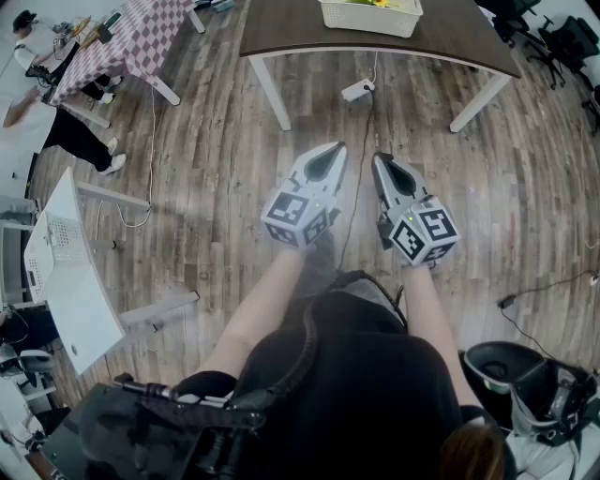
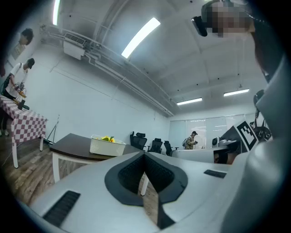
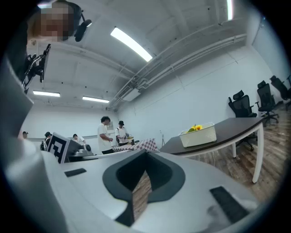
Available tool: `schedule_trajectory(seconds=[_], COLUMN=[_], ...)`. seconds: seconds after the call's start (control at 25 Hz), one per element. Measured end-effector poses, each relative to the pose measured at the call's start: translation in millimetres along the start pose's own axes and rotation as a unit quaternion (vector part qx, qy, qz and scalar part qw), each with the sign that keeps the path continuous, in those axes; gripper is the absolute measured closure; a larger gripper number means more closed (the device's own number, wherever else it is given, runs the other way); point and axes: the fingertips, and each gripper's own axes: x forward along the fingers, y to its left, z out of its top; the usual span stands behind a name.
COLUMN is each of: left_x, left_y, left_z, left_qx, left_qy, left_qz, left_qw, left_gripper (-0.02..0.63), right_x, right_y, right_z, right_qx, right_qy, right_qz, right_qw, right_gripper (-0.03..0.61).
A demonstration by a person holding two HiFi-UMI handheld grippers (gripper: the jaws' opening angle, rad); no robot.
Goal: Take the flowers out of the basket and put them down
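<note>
A white basket [image 1: 370,16] stands on the dark table [image 1: 450,33] at the top of the head view, with yellow flowers [image 1: 380,3] showing over its rim. The left gripper view shows the basket [image 2: 107,146] far off on the table, and the right gripper view shows the basket [image 3: 198,134] with the flowers [image 3: 196,128] in it. My left gripper [image 1: 336,150] and right gripper [image 1: 379,161] are held side by side over the floor, well short of the table, pointing level toward it. Both are shut with nothing between the jaws.
A checkered-cloth table [image 1: 131,42] with people [image 1: 56,75] at it stands at the far left. A white desk [image 1: 66,272] is at the left. A white power box [image 1: 358,90] and cables lie on the wood floor under the dark table. Black office chairs [image 1: 562,42] stand at the far right.
</note>
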Motion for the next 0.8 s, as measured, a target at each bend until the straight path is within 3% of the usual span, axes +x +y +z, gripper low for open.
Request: schedule_trajectory(seconds=[0.44,0.8], left_x=[75.6,128.0], left_y=[16.6,68.2], left_z=[-6.6,-1.6], left_qx=[0.005,0.001], left_qy=[0.008,0.013], left_qz=[-0.027,-0.027], left_qw=[0.9996,0.9995], left_gripper=[0.612,0.612], right_x=[38.3,99.9], right_y=[-62.7,-102.2], right_z=[8.4,14.8], right_qx=[0.005,0.012], right_qy=[0.001,0.016], right_qz=[-0.018,-0.021], right_qw=[1.0,1.0], right_gripper=[0.577,0.577])
